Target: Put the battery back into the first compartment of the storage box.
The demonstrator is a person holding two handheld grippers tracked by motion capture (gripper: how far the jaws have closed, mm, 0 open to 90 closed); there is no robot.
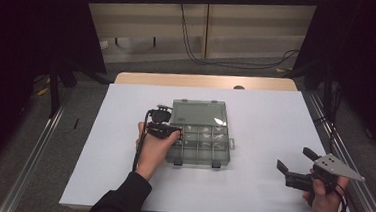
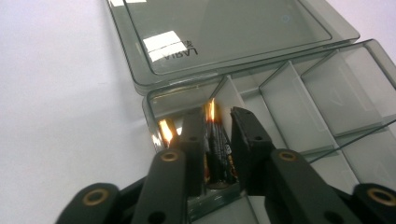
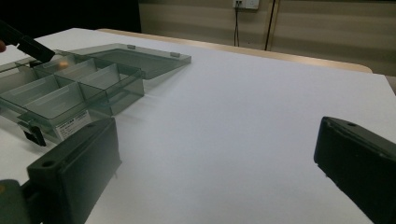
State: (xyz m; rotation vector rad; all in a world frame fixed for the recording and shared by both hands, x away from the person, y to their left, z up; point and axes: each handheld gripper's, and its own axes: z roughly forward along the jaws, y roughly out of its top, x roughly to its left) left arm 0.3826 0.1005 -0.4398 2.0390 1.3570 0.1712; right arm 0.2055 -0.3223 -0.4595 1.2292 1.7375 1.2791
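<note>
my left hand (image 1: 153, 151) reaches forward from a dark sleeve, wrist bent, holding my left gripper (image 1: 166, 130) at the near-left corner of the compartment box (image 1: 221, 156). the smoky clear box lies open, its lid (image 2: 224, 32) folded flat on the white table (image 1: 265, 121) beyond my jaws. in the corner compartment right under my jaws lie black-and-orange batteries (image 2: 218, 154); the compartments to their right look bare. the jaws stand narrow, either side of one battery, and i cannot tell if the pads press it. well apart to the right, my right hand (image 1: 326, 198) rests low near the table edge, my right gripper (image 1: 296, 159) spread wide, holding nothing.
</note>
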